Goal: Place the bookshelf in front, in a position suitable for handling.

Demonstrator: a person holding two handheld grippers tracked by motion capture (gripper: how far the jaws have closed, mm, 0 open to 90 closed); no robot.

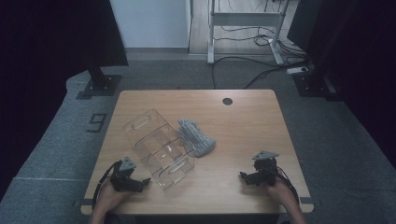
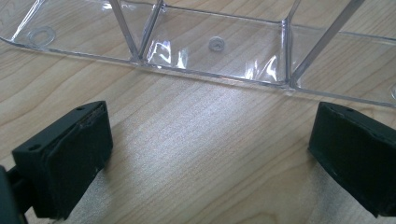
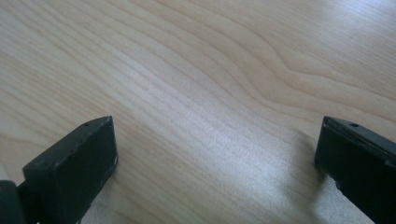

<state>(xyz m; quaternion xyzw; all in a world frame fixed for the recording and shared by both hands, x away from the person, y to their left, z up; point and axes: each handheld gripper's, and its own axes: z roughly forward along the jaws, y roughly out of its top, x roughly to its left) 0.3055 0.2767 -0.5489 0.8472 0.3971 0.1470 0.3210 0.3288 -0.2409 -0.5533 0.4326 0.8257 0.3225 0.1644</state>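
The clear divided box (image 1: 159,148) lies mid-table, the grey cloth (image 1: 196,137) touching its far side. Both the left gripper (image 1: 145,182) beside the box and the right gripper (image 1: 243,176) rest wide apart, empty. Approach stage; next likely reaching for the cloth.

One wooden table (image 1: 243,135). One clear plastic divided organizer (image 1: 159,148) at centre-left, three compartments visible in left gripper view. One grey knitted cloth (image 1: 196,138) touching organizer at its 3 o'clock. Two handheld grippers: left gripper (image 1: 140,183) at table's 7 o'clock, right gripper (image 1: 246,177) at 5 o'clock. One round cable hole (image 1: 227,101) at 12 o'clock.
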